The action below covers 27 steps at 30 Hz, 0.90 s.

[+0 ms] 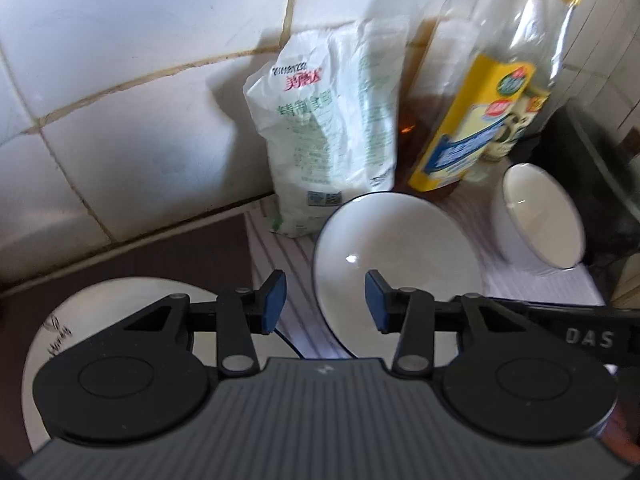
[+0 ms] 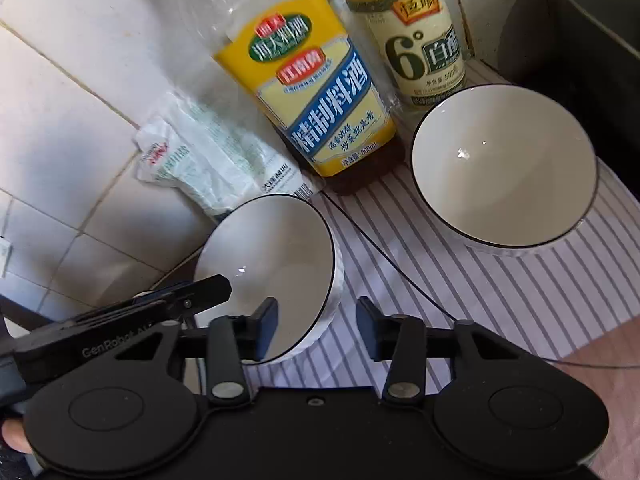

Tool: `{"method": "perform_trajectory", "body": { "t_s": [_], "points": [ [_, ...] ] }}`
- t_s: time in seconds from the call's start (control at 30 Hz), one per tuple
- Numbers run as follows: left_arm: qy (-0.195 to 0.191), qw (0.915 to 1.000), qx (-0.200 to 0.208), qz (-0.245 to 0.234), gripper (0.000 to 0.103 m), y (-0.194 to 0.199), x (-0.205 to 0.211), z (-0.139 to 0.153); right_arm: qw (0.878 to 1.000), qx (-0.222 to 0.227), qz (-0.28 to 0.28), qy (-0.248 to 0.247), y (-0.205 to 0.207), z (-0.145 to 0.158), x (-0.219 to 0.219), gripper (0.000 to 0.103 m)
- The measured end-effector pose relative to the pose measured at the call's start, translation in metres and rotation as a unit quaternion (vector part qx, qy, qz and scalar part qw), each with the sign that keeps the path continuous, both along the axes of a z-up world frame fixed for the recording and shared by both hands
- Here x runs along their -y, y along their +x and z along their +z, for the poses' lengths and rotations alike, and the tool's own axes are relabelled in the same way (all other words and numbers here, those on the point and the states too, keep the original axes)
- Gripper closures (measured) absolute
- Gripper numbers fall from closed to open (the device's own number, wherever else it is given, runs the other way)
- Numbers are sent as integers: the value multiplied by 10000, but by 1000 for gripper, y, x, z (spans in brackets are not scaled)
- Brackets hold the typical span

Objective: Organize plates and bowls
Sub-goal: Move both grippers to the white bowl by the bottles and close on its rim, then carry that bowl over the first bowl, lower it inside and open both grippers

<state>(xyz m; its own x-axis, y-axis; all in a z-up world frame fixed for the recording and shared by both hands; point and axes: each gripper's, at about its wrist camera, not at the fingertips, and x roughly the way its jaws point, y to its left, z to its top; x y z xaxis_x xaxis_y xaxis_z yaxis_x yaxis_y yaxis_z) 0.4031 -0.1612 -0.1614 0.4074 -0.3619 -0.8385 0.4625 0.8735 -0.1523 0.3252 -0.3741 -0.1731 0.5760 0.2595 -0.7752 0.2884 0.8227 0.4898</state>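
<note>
The left tool (image 1: 326, 300) is spread wide with nothing between its blue pads (image 1: 274, 300), hovering above the near rim of a white bowl with a thin dark rim (image 1: 400, 260) that sits on a striped cloth (image 1: 280, 240) laid over the bench. The right tool (image 2: 316, 328) is likewise spread and holds nothing; its left pad (image 2: 266, 330) lies in front of this same bowl (image 2: 276, 264) in the picture, though contact with the rim cannot be judged. A second white bowl of the same kind (image 2: 504, 168) stands further right on the cloth, apart from the first and seen at the right edge of the left wrist view (image 1: 540, 216). A white plate with a dark mark near its edge (image 1: 120, 292) lies on the dark bench surface left of the cloth, partly hidden under the left tool's body. Behind the bowls, against the white tiled wall (image 1: 120, 80), stand a soft white bag with green print (image 1: 328, 132), a clear cooking wine bottle with a yellow and blue label (image 2: 320, 92), and a paler vinegar bottle marked with a large 6 (image 2: 416, 40) just beside it. A dark grey container (image 2: 580, 32) occupies the far right corner. A thin black cable (image 2: 400, 268) runs across the cloth between the two bowls.
</note>
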Motion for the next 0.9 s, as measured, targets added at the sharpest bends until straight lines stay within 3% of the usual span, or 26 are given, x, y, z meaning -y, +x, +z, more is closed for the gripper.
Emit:
{"method": "perform_trajectory", "body": {
  "t_s": [0.07, 0.17, 0.33, 0.47, 0.63, 0.9],
  "points": [
    [229, 9997, 14, 22, 73, 5, 4, -6, 10000, 10, -33, -74, 2, -3, -1, 67],
    [146, 9998, -144, -9, 88, 9, 4, -10, 9999, -6, 12, -115, 5, -7, -1, 69],
    [102, 9984, -497, 235, 97, 15, 5, -17, 10000, 16, 46, 55, 8, -14, 3, 81],
    [277, 9989, -286, 244, 97, 6, 12, -14, 9998, -18, -77, 176, 10, -17, 5, 83],
    [200, 9973, -482, 524, 97, 2, 5, -7, 9994, -23, -162, 298, 6, -16, 7, 84],
    [33, 9977, -312, 605, 97, -18, -3, 24, 9963, 314, -158, 780, -17, -4, 14, 84]
  ]
}}
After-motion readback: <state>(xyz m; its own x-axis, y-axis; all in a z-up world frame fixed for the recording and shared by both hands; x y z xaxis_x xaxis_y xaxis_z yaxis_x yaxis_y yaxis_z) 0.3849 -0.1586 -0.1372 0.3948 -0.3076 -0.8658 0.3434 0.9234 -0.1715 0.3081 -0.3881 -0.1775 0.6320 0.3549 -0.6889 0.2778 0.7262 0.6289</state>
